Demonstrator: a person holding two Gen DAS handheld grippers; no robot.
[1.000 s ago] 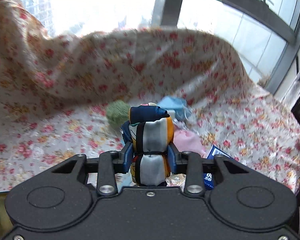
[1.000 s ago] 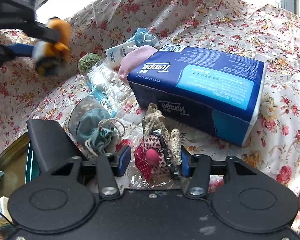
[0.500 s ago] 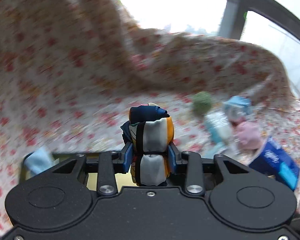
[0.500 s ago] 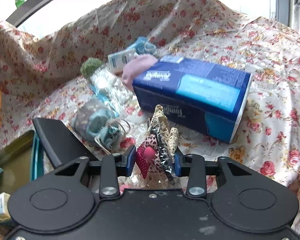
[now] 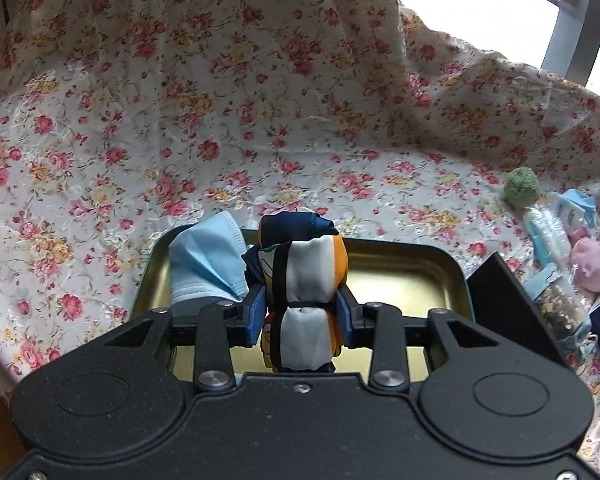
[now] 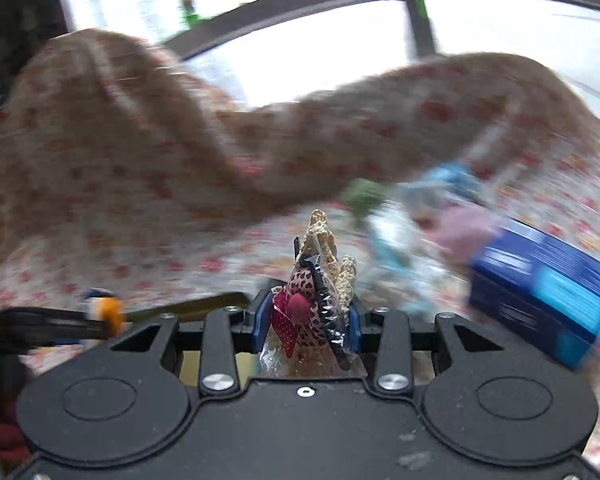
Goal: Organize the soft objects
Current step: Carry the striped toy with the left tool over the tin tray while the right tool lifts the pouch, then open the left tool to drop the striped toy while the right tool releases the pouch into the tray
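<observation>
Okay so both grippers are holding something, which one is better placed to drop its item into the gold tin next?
Left, probably. The left gripper holds the rolled scarf right over the gold tin, beside the blue face mask. The right gripper, gripping the bagged hair accessories, sees only the tin's edge.

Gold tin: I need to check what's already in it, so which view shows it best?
Left wrist: the tin lies sharp and open below the gripper, a blue mask at its left end. Right wrist shows only a blurred strip of rim.

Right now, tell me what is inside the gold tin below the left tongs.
A light blue face mask lies in the gold tin at its far left corner. The left tongs and their rolled scarf cover the tin's near part, so anything there is hidden.
</observation>
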